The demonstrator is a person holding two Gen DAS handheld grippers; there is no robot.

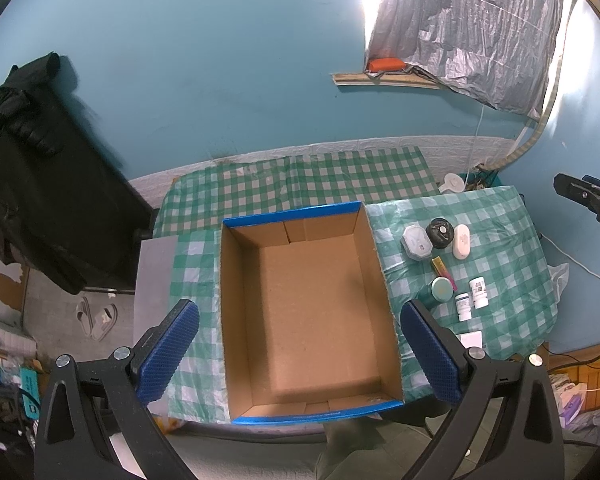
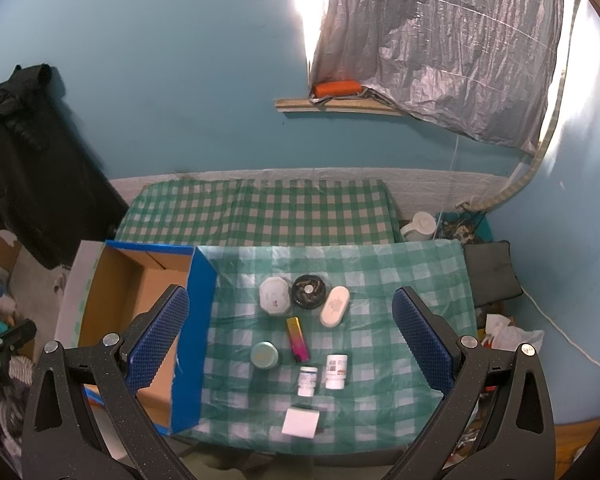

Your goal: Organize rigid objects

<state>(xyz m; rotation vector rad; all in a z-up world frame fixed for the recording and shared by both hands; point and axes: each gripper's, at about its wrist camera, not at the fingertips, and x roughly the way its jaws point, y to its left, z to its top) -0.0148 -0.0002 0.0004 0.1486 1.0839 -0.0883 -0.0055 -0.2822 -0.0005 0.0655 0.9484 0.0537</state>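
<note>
1. The table point(image 2: 400, 280) under its green checked cloth carries everything.
2. The cardboard box point(image 1: 312, 312) with blue edging sits open on the table's left part; I hold my left gripper point(image 1: 300, 354) above it, fingers spread wide, gripping nothing.
3. My right gripper point(image 2: 290, 338) hangs over the loose items to the right of the box, jaws equally wide and bare.
4. Back row, set close together: a grey octagonal tin point(image 2: 275, 296), a black round container point(image 2: 309, 291), a white oval case point(image 2: 334, 306).
5. Nearer me: a teal-lidded jar point(image 2: 264, 354), a yellow-to-pink lighter point(image 2: 297, 339), two small white bottles point(image 2: 322, 372) and a white square box point(image 2: 300, 421), possibly card.
</note>
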